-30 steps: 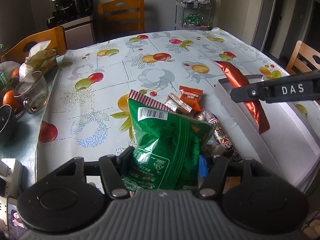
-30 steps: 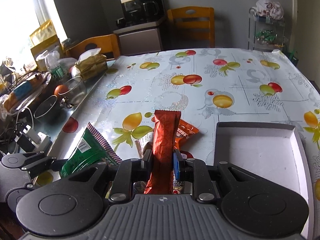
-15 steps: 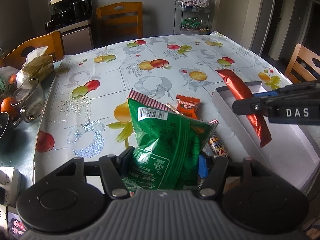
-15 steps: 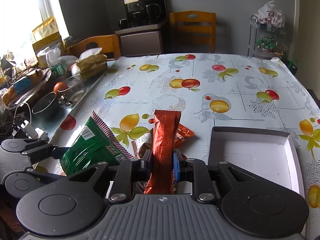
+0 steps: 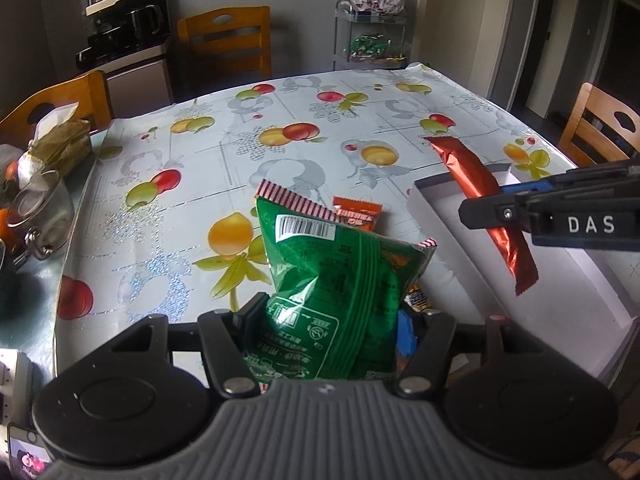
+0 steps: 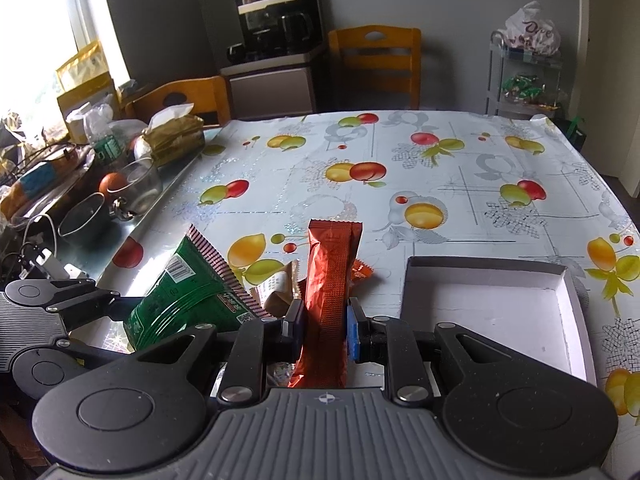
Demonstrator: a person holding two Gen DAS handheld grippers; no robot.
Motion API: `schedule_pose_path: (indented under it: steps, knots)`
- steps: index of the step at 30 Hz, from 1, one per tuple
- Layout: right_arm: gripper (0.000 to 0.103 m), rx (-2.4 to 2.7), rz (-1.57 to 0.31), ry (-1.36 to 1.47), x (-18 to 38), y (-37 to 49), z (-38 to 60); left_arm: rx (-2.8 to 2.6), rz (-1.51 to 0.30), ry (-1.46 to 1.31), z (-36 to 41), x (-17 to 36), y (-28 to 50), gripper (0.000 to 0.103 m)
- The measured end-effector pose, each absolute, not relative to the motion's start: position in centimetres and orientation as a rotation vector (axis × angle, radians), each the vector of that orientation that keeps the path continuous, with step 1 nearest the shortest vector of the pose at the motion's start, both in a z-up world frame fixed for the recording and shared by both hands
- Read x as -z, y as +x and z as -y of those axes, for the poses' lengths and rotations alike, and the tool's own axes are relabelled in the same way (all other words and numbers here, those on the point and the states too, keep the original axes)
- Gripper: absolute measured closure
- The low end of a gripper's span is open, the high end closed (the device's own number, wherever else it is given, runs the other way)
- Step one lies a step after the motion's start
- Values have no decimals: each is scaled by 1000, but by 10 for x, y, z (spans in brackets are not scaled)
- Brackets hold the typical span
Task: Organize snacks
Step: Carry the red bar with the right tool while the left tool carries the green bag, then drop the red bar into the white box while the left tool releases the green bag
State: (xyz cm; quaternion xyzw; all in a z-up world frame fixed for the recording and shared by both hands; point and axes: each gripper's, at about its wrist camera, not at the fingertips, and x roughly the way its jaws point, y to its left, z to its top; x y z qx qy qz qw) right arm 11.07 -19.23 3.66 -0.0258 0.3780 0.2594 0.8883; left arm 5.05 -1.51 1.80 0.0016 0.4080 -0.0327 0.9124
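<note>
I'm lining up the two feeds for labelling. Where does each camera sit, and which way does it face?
Left wrist view: on the left gripper, looking down its fingers across the fruit-print table; it grips a green snack bag, with the right gripper at right.
Right wrist view: on the right gripper, facing likewise; it clamps a red snack bar, with the left gripper at left.
Shared: both snacks, the white box, and the orange packet.

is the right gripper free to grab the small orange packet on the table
Probably not yet: the right gripper is shut on the red wrapper, so the small orange packet must wait until that is dropped in the white box.
</note>
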Motion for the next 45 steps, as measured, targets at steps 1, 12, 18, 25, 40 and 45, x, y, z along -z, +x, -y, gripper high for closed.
schedule_pose_path:
  steps: [1,12,18,25,40,45]
  knots:
    - [80,-535,-785,-52,-37,111,194,73,-840,6,17,-18,52,42]
    - [80,-454,-788,-29,-35,105,228,174,-833,46,52,-19,61,42]
    - [80,-384,-793,-2,-33,99,257,247,-832,74,81,-19,67,42]
    - [80,-292,-805,32,-28,89,297,328,-830,111,120,-17,71,42]
    - [80,-221,-850,49,-8,83,351,431,-858,181,186,-10,78,42]
    - [80,-234,-890,18,6,84,355,447,-898,220,201,2,80,42]
